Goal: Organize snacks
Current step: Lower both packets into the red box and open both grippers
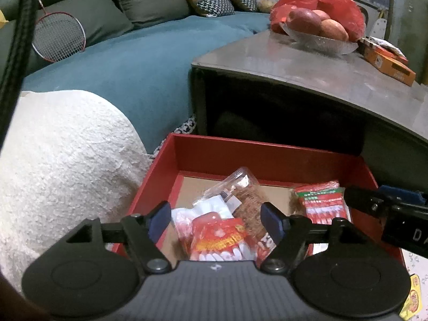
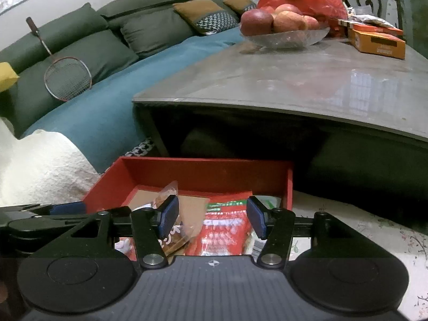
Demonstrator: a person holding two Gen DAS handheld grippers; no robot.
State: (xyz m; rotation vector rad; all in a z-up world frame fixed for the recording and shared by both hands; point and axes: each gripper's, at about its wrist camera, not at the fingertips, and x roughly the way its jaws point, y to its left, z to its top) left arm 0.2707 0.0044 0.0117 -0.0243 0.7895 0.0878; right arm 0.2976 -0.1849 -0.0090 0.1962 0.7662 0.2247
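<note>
A red box (image 1: 267, 157) (image 2: 208, 171) stands on the floor in front of a low table, with snack packs inside. My left gripper (image 1: 215, 220) hangs open over its near left part. A red-orange packet (image 1: 219, 238), a white pack (image 1: 208, 206) and a clear pack of brown biscuits (image 1: 246, 195) lie below its blue pads, untouched. A red-and-white pack with a green band (image 1: 321, 203) lies at the box's right. My right gripper (image 2: 212, 216) is open above this red pack (image 2: 224, 227), its pads clear of it. A clear bag (image 2: 167, 190) sits behind its left pad.
A grey low table (image 1: 321, 72) rises just behind the box, carrying a glass bowl of apples (image 1: 315, 26), a red plastic bag and orange boxes (image 1: 388, 64). A white fuzzy cushion (image 1: 61, 160) lies left of the box. A yellow packet (image 1: 413, 299) rests on floral cloth at right.
</note>
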